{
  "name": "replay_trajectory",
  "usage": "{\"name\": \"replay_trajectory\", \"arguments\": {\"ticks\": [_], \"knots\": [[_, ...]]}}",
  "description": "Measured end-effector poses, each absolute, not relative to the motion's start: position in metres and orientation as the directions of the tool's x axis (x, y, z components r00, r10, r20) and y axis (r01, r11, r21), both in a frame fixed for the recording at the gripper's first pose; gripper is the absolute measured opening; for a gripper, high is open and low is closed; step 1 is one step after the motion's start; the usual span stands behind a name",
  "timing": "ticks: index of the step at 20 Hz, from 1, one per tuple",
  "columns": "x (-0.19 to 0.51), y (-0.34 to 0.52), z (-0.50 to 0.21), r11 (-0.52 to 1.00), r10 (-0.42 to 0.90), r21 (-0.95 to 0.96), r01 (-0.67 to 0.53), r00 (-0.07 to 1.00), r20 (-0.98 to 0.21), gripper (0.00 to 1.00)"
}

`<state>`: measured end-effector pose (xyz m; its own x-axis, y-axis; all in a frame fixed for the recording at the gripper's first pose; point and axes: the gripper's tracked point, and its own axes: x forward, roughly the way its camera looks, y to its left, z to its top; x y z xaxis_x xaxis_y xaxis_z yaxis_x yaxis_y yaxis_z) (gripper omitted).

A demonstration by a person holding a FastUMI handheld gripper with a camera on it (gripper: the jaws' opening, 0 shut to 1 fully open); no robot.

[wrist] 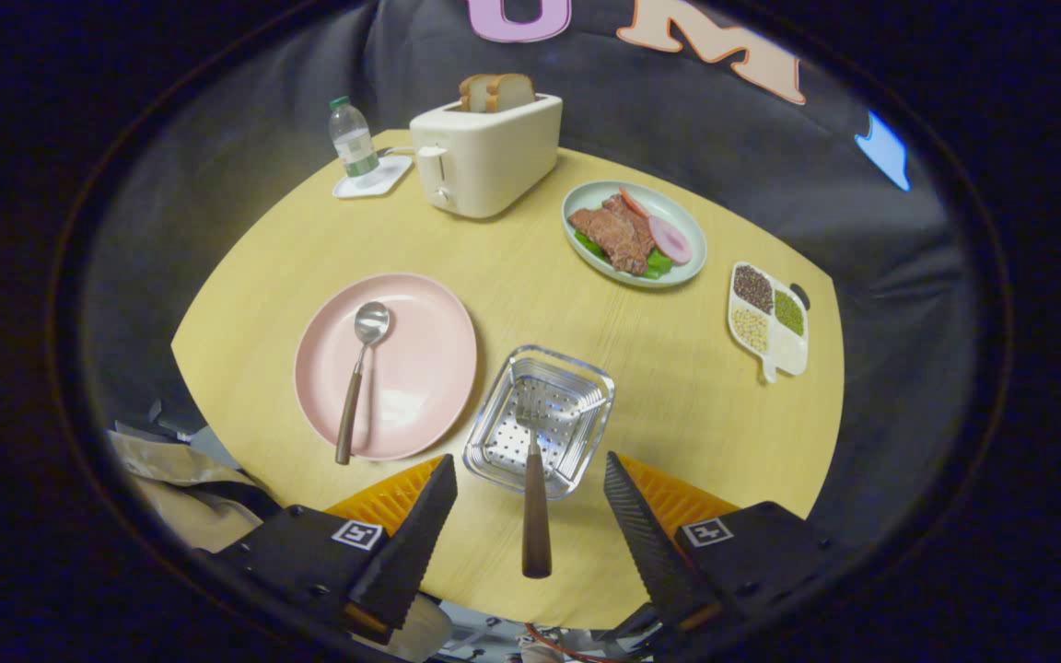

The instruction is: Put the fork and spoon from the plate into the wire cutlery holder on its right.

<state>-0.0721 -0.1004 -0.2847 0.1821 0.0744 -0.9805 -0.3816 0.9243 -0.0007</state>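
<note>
Gripper [528,474] above near edge of surface [678,387], fingers spread wide, grasping nothing. Fork [535,497] between fingers, touching neither: dark wooden handle toward camera, metal tines inside wire cutlery holder [577,368], handle leaning out over its near rim. Holder square, shiny, perforated base. Just left, round pink plate [429,341], glossy; spoon [357,376] lying on it, metal bowl far, wooden handle overhanging near rim. Beyond: cream toaster [484,157] with bread, oval dish of meat [634,234].
</note>
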Motion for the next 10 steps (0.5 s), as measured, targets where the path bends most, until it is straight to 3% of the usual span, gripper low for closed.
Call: {"name": "replay_trajectory", "arguments": {"ticks": [10], "knots": [[-0.051,-0.027,-0.255,0.948,0.207,0.035,-0.318,0.528,-0.824,1.00]]}}
